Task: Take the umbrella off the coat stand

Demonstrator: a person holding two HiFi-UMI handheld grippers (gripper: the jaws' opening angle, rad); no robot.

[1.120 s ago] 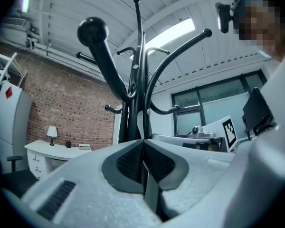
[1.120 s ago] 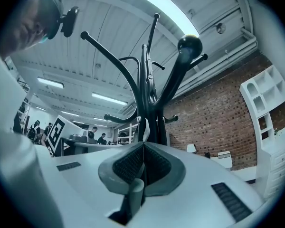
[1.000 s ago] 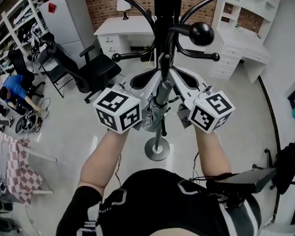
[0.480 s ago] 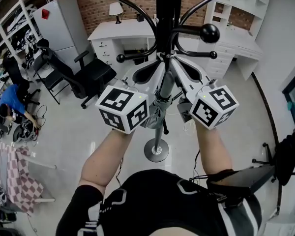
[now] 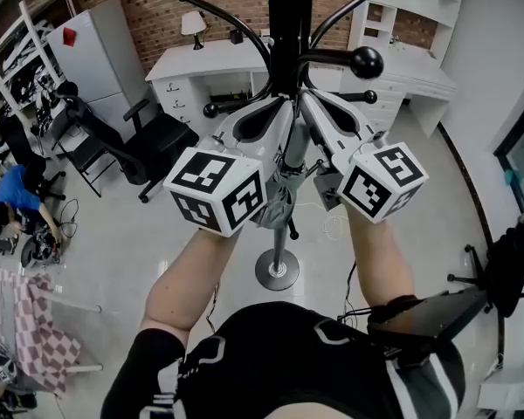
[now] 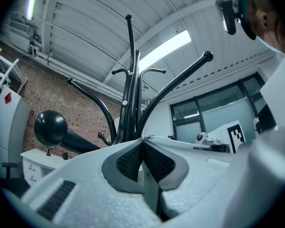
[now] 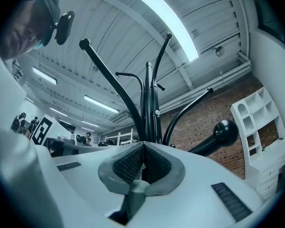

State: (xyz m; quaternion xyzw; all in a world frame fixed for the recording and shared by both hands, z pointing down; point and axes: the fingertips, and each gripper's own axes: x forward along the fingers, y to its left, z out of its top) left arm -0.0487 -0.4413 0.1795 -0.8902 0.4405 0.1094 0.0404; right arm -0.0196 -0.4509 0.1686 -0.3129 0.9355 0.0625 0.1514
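The grey umbrella (image 5: 278,206) is mostly hidden behind the 2 tools, close against the coat stand (image 5: 290,16) pole. The left tool (image 6: 142,142) and right tool (image 7: 143,148) both pinch it tightly. Black hooks (image 5: 224,16) crowd overhead.

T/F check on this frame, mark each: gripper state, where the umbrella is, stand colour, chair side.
1. The left gripper and right gripper are both shut on the grey umbrella. True.
2. The umbrella lies on the floor. False: it is held up against the coat stand's pole.
3. The coat stand is black, with a round base. True.
4. In the head view, the black office chair is right of the coat stand. False: it is to the left.
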